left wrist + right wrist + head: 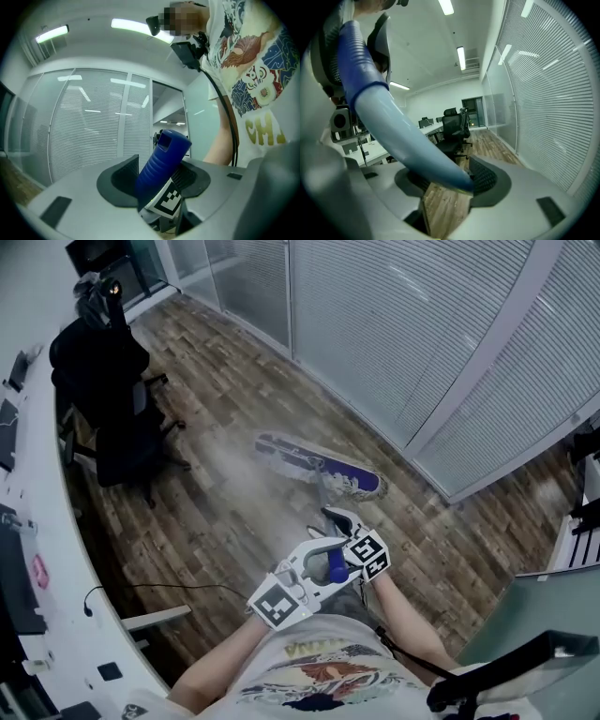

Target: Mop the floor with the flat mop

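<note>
On the wood floor point(225, 427) in front of the person, the flat mop head point(319, 465) lies near the foot of the glass wall with blinds point(422, 334), well apart from the office chair point(117, 418). Both grippers are clamped on the mop handle close to the person's belly. The left gripper point(323, 566) pinches the dark blue ribbed grip point(161, 161) at the top end. The right gripper point(337, 519) pinches the pale blue shaft point(393, 131) just below it. So the jaws of both are closed on the handle, neither empty.

Risks, as I judge them: the 2 grips sit very near each other at the top, so leverage is poor. The round shaft could twist or slide in the right jaws, and the mop head could then tip onto an edge and skip. A wide stroke could knock the head into the wall frame or the chair base. A black cable point(141, 587) on the floor by the desk point(42, 474) could snag.

Hard to read: the mop head is smeared, so I cannot tell if it lies flat. The shaft between the grippers and the head barely shows in the head view. The pale patch on the floor beside the head may be wet film or just blur.
</note>
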